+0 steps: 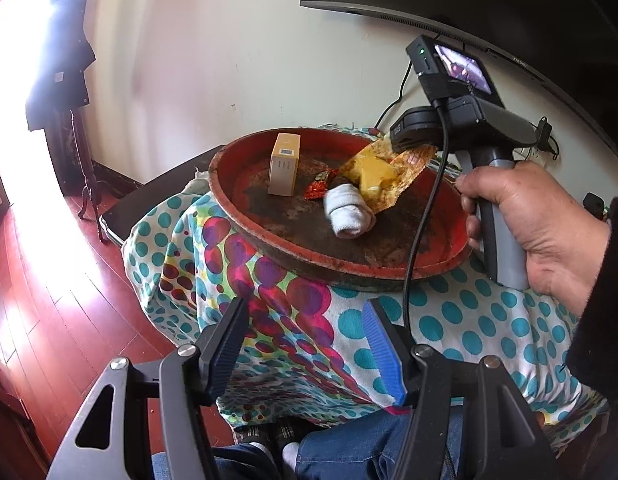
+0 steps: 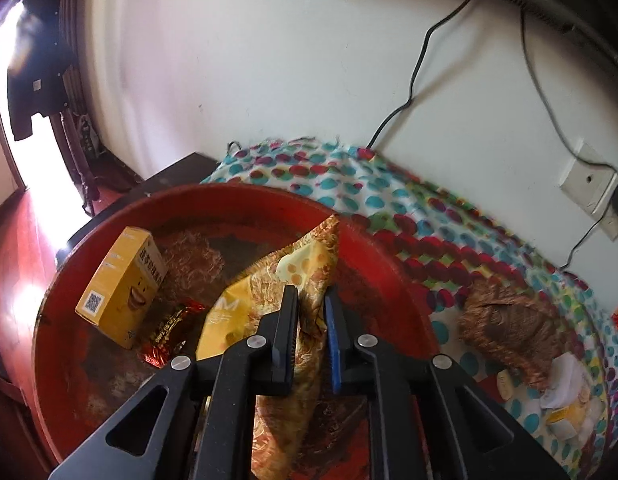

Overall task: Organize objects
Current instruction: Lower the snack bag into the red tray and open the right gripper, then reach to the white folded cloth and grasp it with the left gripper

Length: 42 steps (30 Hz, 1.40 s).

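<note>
Snack bag point(image 2: 293, 344) lies in the red tray point(image 2: 373, 256), long axis running from the right gripper point(image 2: 311, 300) toward the far rim. Gold crinkled foil, yellow cheese print. Right gripper's fingers sit narrow around the bag's edge; cannot tell if the pads press it. Left gripper point(image 1: 309, 344) open, empty, over the dotted cloth point(image 1: 449, 320). Beside the bag: box point(image 2: 121, 284), candy point(image 2: 169, 332), rolled sock point(image 1: 349, 210).

Worn, scuffed red tray point(image 2: 373, 240) — glossy foil packet point(image 2: 305, 280) (crinkled), matt cardboard box point(image 2: 121, 288), dotted cloth point(image 1: 469, 320).
</note>
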Motion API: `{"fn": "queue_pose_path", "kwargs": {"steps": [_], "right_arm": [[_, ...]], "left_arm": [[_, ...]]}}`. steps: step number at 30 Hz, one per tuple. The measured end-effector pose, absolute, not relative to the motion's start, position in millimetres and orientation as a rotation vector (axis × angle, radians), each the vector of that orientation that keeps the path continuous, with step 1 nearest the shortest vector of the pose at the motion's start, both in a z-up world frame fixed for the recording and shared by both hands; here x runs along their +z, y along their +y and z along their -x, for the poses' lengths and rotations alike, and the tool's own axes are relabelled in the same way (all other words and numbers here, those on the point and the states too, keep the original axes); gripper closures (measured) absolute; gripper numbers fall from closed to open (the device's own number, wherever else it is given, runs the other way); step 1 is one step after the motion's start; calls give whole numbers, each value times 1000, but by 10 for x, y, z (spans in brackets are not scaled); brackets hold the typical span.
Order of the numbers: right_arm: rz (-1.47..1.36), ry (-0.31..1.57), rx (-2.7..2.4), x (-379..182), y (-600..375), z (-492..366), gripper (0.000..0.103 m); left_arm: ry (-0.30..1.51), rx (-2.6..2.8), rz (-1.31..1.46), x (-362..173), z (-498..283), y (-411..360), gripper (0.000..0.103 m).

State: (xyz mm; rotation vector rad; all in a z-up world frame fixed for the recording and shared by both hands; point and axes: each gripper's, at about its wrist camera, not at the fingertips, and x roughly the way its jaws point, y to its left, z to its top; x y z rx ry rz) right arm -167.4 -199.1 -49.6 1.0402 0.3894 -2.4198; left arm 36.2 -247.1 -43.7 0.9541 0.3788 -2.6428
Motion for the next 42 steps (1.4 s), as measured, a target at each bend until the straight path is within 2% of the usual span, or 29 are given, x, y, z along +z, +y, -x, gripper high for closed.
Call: {"fn": "queue_pose_path", "kwargs": {"steps": [2,5,6,7,8,10,11,12,13,18,26,30,36,42], "right_arm": [[-1071,286,-2339,-562,-1995,1680,86],[-1036,346,-2332,-555,-2098,1597,85],[-1037,358,-2324,-560,-2121,1584,81],[-1049,360,-2322,-572,-2125,1586,69],[-1067,357,-2314,-586,-2126,1593,62],[-1078,354,-2330,-596,-2097,1587,30],[-1060,361,-2363,-578,-2060,1574,22],[-1041,367,-2394,-557,-2023,1557,8],[-1024,370,-2416,-530,-1981,1546,0],[-979,428,-2543,-390,-1776,1523,0],[-949,303,-2627,-249,-1005,1539,0],[-977,233,-2655,-294,-416,1544,0],[-994,264,-2751,-429,405,1505,0],[-1105,141,-2781,-665,1135,1525,0]], "left_arm": [[380,-2643,-957,-441,-355,-2469,42],[380,-2638,-966,-466,-342,-2481,42],[379,-2638,-967,-471,-343,-2486,42],[379,-2637,-965,-471,-348,-2488,42],[380,-2635,-964,-474,-349,-2495,42],[383,-2634,-966,-480,-350,-2499,42],[379,-2634,-968,-483,-349,-2495,42],[372,-2634,-968,-484,-348,-2489,42],[368,-2635,-967,-483,-346,-2488,42],[365,-2630,-959,-492,-351,-2503,42],[344,-2631,-933,-493,-363,-2503,42],[305,-2646,-932,-491,-355,-2435,42],[220,-2713,-960,-518,-277,-2159,42],[182,-2806,-1018,-526,-94,-1717,42]]}}
